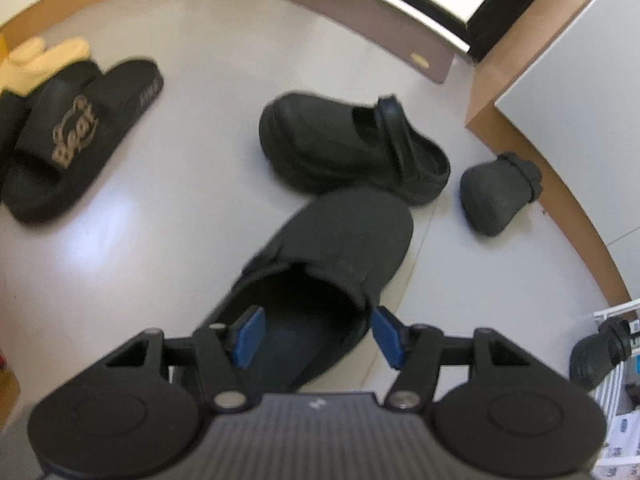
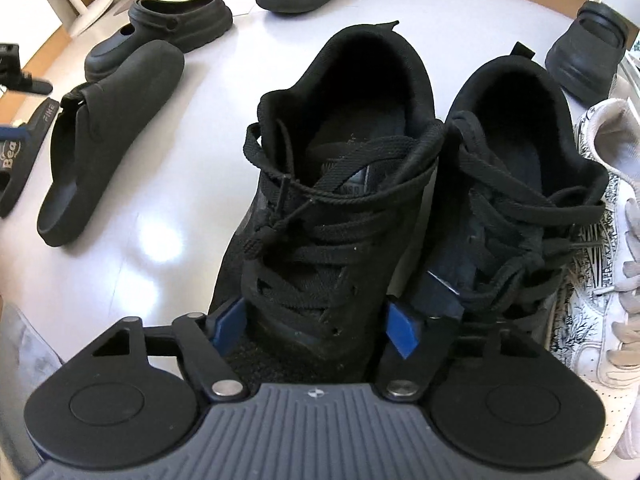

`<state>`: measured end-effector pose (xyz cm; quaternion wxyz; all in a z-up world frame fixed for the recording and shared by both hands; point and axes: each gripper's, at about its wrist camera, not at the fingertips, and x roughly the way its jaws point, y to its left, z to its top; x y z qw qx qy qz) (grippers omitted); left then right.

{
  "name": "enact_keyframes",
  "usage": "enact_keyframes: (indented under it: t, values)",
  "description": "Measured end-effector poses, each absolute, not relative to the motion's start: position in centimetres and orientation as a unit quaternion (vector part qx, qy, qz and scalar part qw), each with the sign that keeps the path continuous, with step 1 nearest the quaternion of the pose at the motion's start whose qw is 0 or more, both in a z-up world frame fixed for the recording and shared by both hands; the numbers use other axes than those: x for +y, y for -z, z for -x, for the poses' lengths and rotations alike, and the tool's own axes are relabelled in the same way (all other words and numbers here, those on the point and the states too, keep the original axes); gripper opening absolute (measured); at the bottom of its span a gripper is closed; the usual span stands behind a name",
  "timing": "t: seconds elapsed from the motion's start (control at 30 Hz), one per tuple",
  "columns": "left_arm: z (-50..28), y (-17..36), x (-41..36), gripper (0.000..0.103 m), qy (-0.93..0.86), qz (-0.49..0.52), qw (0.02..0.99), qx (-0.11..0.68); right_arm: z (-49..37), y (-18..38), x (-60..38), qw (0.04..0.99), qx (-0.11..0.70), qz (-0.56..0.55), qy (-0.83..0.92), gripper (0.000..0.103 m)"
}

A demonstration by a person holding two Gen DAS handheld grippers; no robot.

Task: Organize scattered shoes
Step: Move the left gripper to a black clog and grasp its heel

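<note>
Jaws of the right gripper [image 2: 316,330] pinch a black sneaker [image 2: 340,184], heel pointing away; only the left gripper [image 1: 316,338] view shows spread jaws straddling a dark clog [image 1: 320,272], toe away.

My blue pads [image 2: 403,330] look like smooth plastic on matt black plastic arms with shiny metal rivets [image 2: 228,388]. The black lace-up sneaker [image 2: 320,216] between them is rough woven cloth with braided laces. The dark grey clog [image 1: 336,240] looks like matt foam rubber, and the pale tiled floor [image 1: 120,232] is glossy.
</note>
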<state>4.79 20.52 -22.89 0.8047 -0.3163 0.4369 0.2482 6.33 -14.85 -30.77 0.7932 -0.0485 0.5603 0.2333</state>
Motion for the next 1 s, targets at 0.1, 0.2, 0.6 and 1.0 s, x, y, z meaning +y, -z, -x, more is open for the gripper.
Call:
enact_keyframes:
  t: [0.1,0.2,0.6,1.0]
  values:
    - [-5.1,23.2,20.5,0.062,-0.248,0.328,0.801,0.435,-6.6,30.7,-14.8,0.790,0.565,0.047,-0.235,0.075]
    - [-5.4,23.6,20.5,0.062,-0.245,0.340,0.797,0.435,-7.1,30.5,-15.8,0.781,0.578,0.011,-0.237,0.077]
    - [-6.8,23.7,20.4,0.062,-0.262,0.353,0.800,0.408,-6.8,27.9,-19.0,0.785,0.553,-0.008,-0.279,0.079]
    - [-9.0,26.8,20.5,0.063,-0.276,0.359,0.785,0.423,-6.6,27.8,-19.4,0.775,0.558,-0.008,-0.297,0.079]
